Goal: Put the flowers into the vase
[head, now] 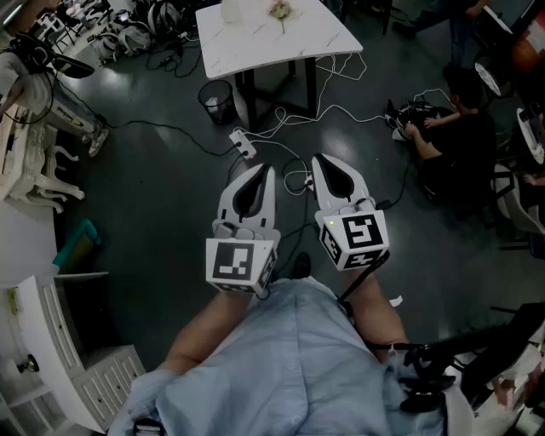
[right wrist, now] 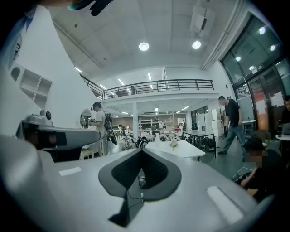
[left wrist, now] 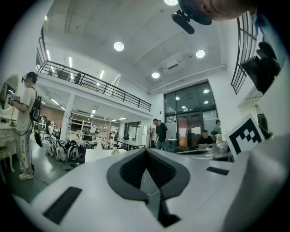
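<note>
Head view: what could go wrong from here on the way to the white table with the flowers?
1. White cables and a power strip lie on the floor between the person and the table: likely trip hazard.
2. A waste bin stands beside the table leg, easy to kick.
3. The left gripper and right gripper are both shut; unopened, they might only push the flowers.

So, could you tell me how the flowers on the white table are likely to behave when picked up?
The flowers look small, with a seemingly thin stem, so they are probably light and somewhat floppy. That slim stem may slip or bend in a hard squeeze. They lie flat on the table, so they likely won't roll far.
</note>
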